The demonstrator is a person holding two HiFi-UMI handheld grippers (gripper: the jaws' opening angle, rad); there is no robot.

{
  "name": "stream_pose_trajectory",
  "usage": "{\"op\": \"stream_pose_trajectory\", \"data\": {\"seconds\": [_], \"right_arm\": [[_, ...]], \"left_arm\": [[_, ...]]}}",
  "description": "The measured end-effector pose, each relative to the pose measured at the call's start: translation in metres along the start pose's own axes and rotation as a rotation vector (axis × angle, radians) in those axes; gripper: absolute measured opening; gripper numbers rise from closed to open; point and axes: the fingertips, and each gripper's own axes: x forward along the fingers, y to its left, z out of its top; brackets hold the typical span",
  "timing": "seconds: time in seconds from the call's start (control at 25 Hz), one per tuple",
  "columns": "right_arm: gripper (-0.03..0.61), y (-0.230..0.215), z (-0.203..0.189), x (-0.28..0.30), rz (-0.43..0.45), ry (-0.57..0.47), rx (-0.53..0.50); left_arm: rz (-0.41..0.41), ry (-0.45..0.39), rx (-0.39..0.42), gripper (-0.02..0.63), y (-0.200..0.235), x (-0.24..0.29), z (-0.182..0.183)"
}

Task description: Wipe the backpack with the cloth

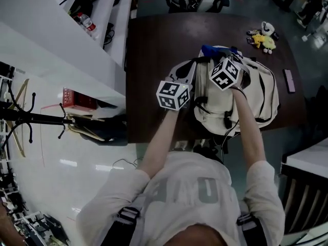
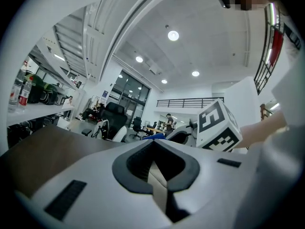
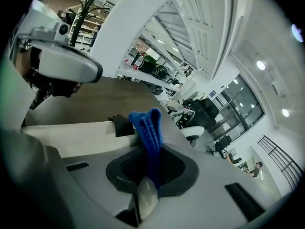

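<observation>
Right gripper (image 3: 147,185) up close: its jaws are clamped together on a folded bunch of the blue cloth (image 3: 148,128), and the free end stands up out of the pinch in a soft knitted loop. That cloth looks light and floppy, so a hold low on the fold, like this one, should leave enough loose fabric to drag across a surface. Just beyond it lies the cream backpack (image 3: 86,137), flat on the dark table (image 1: 154,60) right in front of the person. It looks soft and slack and will likely give and slide under a wipe, so a strap or the top handle looks like the place to steady it. Left gripper (image 2: 155,175) now: jaws together, nothing between them. From the head view it sits over the backpack's left edge, but I cannot tell whether it touches the fabric.
</observation>
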Motion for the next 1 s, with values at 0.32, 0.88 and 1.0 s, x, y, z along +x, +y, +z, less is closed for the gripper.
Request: {"op": "stream_pose_trajectory", "data": {"seconds": [0.32, 0.88, 1.0], "right_arm": [[0.041, 0.036, -0.003, -0.031, -0.041, 0.065, -0.125], [0.041, 0.144, -0.023, -0.111, -0.03, 0.048, -0.199], [0.041, 0.181, -0.038, -0.133, -0.013, 0.045, -0.175]], "left_arm": [[-0.052, -0.006, -0.015, 0.002, -0.014, -0.026, -0.011], [0.039, -0.033, 0.005, 0.002, -0.069, -0.118, -0.033], [0.048, -0.02, 0.014, 0.002, -0.095, -0.146, -0.045]]}}
